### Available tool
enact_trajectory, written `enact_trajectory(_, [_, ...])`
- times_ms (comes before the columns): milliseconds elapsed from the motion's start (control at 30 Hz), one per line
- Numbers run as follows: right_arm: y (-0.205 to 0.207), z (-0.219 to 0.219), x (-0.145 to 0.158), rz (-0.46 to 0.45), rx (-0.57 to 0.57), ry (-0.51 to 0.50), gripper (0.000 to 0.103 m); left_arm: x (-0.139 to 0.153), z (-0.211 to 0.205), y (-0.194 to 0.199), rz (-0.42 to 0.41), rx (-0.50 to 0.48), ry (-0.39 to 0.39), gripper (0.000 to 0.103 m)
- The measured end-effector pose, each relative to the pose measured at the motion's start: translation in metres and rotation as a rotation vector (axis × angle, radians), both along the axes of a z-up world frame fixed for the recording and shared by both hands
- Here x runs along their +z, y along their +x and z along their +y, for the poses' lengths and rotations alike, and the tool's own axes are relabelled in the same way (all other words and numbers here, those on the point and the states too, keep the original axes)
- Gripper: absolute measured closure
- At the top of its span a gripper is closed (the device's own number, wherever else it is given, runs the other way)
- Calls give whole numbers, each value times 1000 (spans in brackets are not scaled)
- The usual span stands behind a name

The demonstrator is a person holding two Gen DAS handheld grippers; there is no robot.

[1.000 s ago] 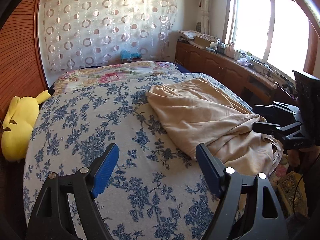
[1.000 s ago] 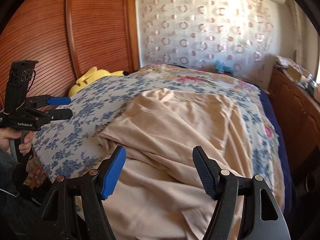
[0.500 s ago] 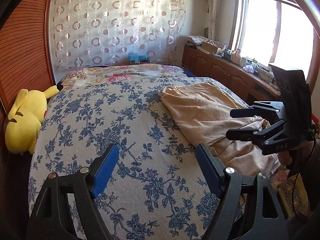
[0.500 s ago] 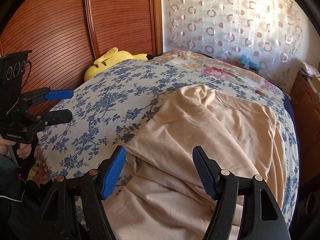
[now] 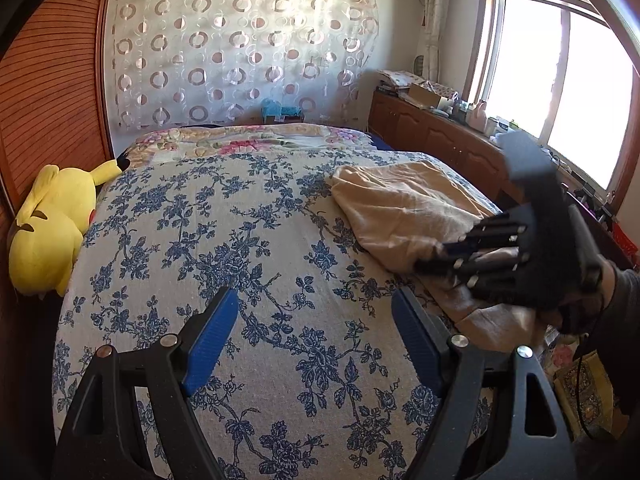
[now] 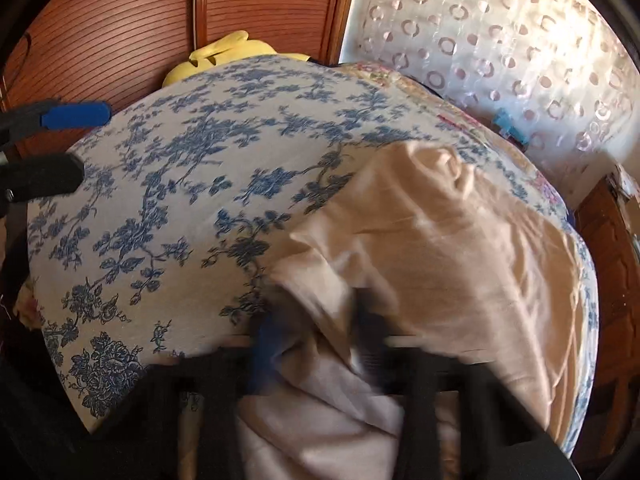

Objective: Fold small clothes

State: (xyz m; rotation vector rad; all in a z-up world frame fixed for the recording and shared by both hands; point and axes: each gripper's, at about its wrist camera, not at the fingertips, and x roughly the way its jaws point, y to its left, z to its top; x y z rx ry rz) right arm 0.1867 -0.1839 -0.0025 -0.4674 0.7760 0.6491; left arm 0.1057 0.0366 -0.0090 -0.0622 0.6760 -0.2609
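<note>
Nearest, the left claw (image 5: 314,346) is hanging apart over the bed (image 5: 240,264), holding nothing. Beyond it, the right claw (image 6: 316,344) is blurring around the beige cloth's (image 6: 452,240) near edge; its state cannot be told. A thin pinch could slip free.

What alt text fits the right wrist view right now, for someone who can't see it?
Motion-blurred right gripper closing around a bunched fold of beige garment at the near edge of a blue floral bedspread. The left gripper shows open at far left, a yellow plush toy behind the bed.
</note>
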Motion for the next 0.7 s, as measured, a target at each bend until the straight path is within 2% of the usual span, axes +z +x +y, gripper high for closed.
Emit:
enact_trajectory(33, [3, -7, 8, 18, -1, 59, 91, -1, 0, -1, 1, -1, 1, 23])
enact_trajectory(167, [21, -56, 53, -11, -82, 214, 92, -3, -1, 0, 7, -5, -4, 23])
enact_trajectory(233, [35, -77, 71, -42, -136, 239, 92, -4, -3, 0, 10, -9, -5, 23])
enact_trajectory(333, [67, -106, 91, -104, -248, 219, 92, -5, -6, 0, 13, -17, -1, 23])
enact_trajectory(433, [102, -129, 96, -109, -351, 193, 93, -6, -7, 0, 15, -20, 1, 23])
enact_trajectory(567, [143, -148, 82, -85, -482, 153, 93, -8, -9, 1, 22, -23, 2, 23])
enact_trajectory(700, [166, -143, 67, -102, -563, 65, 93, -12, -12, 1, 37, -32, 9, 23])
